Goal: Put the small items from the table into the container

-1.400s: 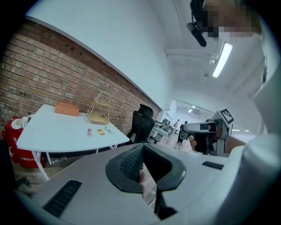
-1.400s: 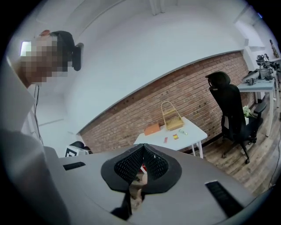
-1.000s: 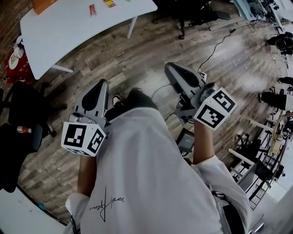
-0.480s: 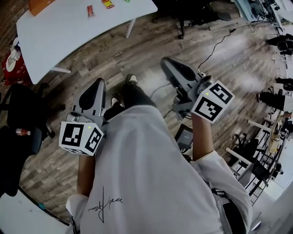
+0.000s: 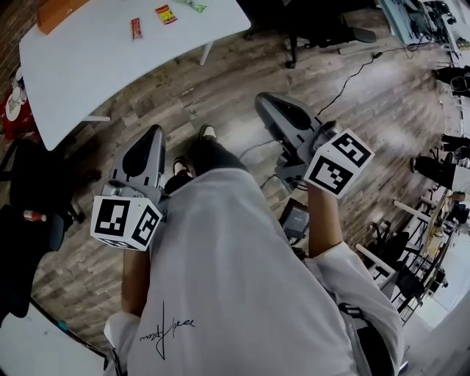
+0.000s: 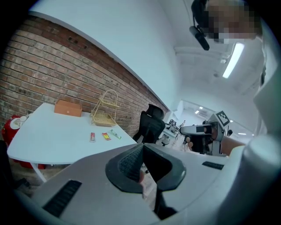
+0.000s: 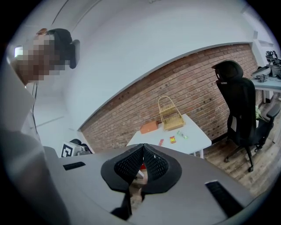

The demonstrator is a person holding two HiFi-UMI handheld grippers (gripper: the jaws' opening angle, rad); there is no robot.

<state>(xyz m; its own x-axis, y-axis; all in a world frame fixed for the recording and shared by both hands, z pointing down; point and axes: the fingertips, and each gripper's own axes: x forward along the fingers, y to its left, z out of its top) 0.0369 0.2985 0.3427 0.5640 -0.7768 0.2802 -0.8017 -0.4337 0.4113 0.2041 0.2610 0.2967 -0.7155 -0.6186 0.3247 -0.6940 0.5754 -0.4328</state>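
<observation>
you hold both grippers out in front of your white shirt [image 5: 235,279], above the wooden floor [image 5: 220,81]. your left gripper [image 5: 153,134] sits at the centre left of the head view, its jaws pressed together with nothing between them. your right gripper [image 5: 264,103], just right of centre, has its jaws closed and empty too.

the white table [image 5: 110,66] fills the upper left of the head view, well apart from both grippers. near the top edge of that frame three small packets lie in a row on it: a red packet [image 5: 136,28], a yellow and red packet [image 5: 165,13] and a green packet [image 5: 192,5]. an orange box [image 5: 62,11] sits at the table's far side. in the right gripper view the wire basket [image 7: 170,115] stands upright on the table by the brick wall [image 7: 184,83], just behind the packets and beside the orange box.
</observation>
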